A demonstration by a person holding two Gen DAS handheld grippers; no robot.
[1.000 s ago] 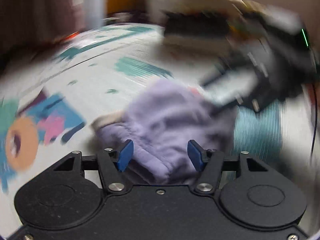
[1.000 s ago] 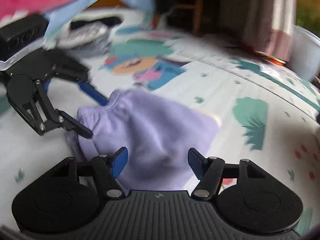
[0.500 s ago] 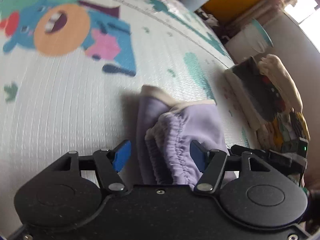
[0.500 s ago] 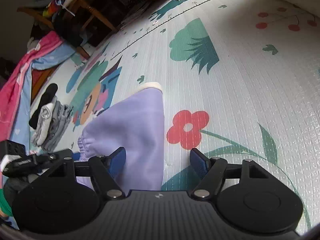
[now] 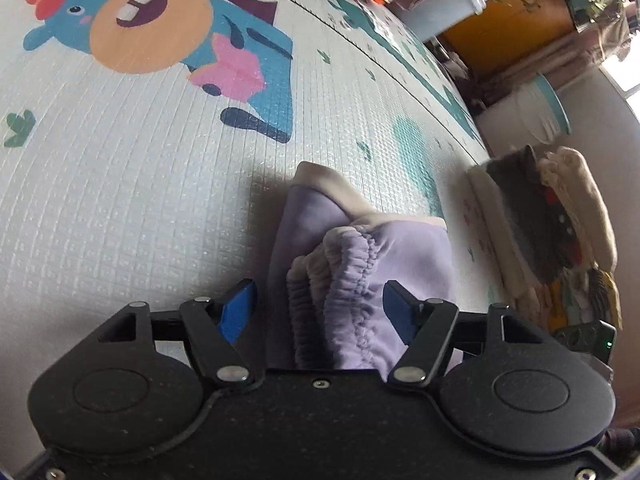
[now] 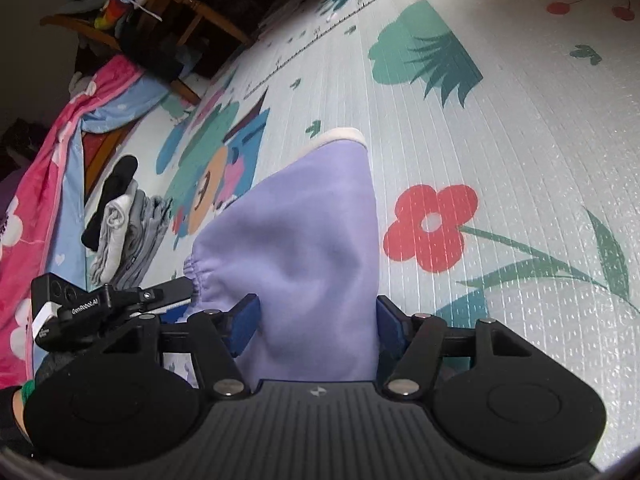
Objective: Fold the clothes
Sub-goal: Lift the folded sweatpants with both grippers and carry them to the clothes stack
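White lidded bin point(image 5: 444, 8) and white tub with teal rim point(image 5: 528, 116) at far edge of play mat point(image 5: 120, 184); contents of both hidden. Folded lilac garment point(image 5: 360, 264) lies on mat, cream hem at far end, gathered elastic waistband near. Left gripper point(image 5: 320, 308) jaws opening, waistband between, pads clear of cloth. Right gripper point(image 6: 318, 320) jaws closing, smooth lilac cloth between; whether pads press it, cannot tell. Stack of folded clothes point(image 5: 552, 224) to right
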